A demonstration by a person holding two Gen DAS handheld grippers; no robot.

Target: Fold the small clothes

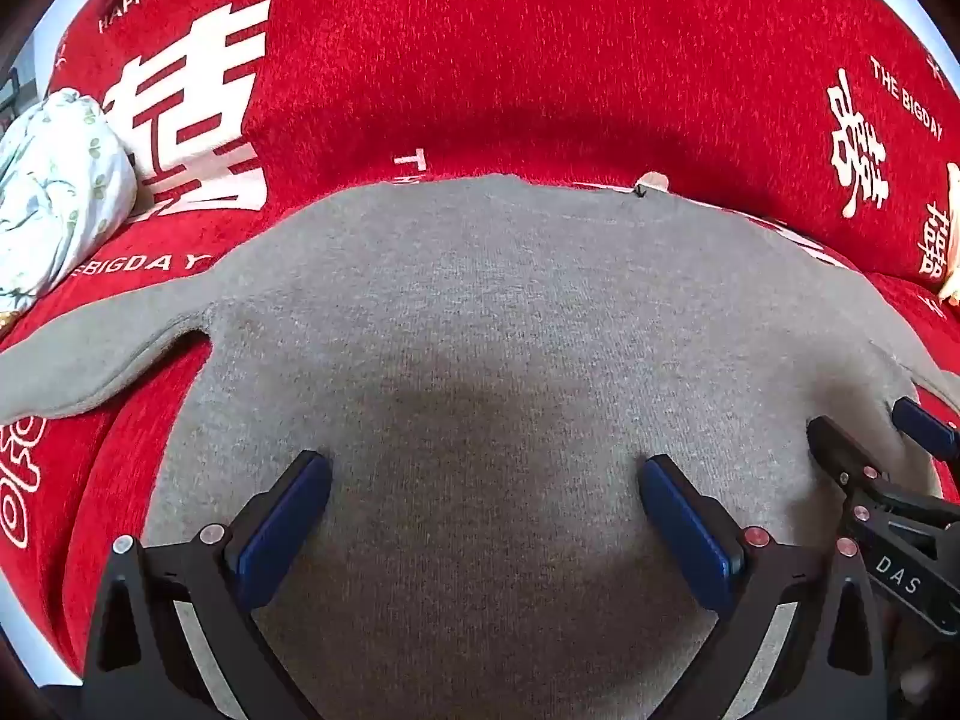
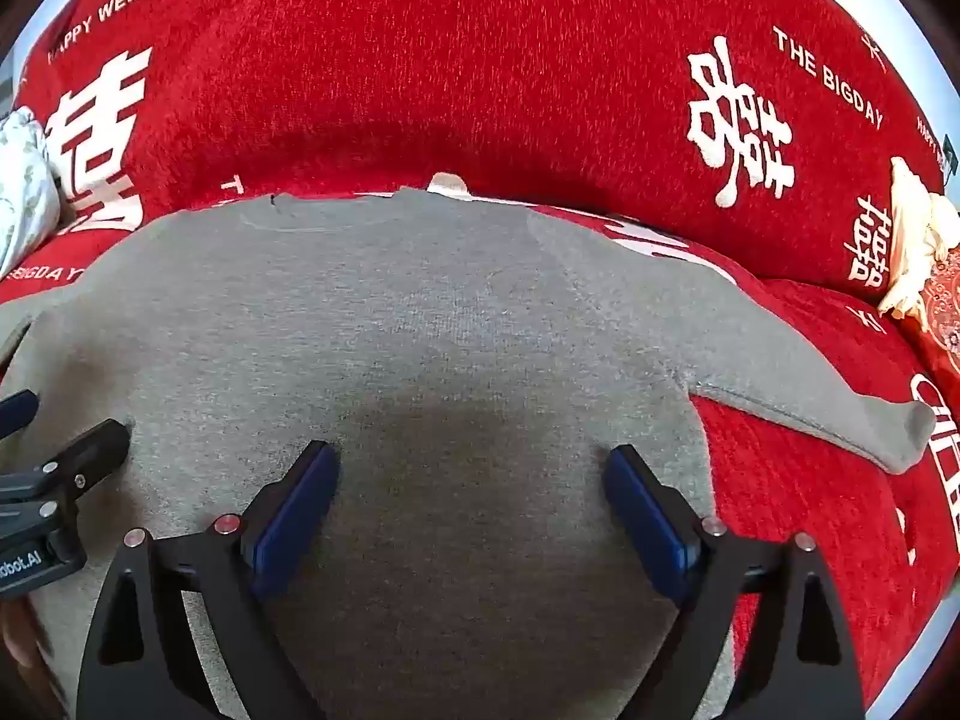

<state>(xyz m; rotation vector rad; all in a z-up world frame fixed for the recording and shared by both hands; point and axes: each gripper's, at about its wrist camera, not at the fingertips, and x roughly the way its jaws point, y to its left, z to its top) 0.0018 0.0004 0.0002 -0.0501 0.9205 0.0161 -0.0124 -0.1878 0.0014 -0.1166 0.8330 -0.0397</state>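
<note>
Gray sweater [image 1: 480, 324] spread flat on a red sofa cover [image 1: 540, 48], directly beneath and ahead of both tongs, neckline at the far edge. Left tongs [image 1: 485, 477] spread wide over the lower body of the sweater, gripping nothing. Right tongs [image 2: 471, 468] likewise wide apart above the knit, nothing between the blue pads [image 2: 300, 504]. One sleeve [image 1: 102, 354] stretched out to the left of the left tongs; other sleeve [image 2: 810, 408] running out to the right of the right tongs. Floral bundle [image 1: 54, 186] far left beyond the left tongs. Cream cloth [image 2: 918, 240] far right beyond the right tongs.
</note>
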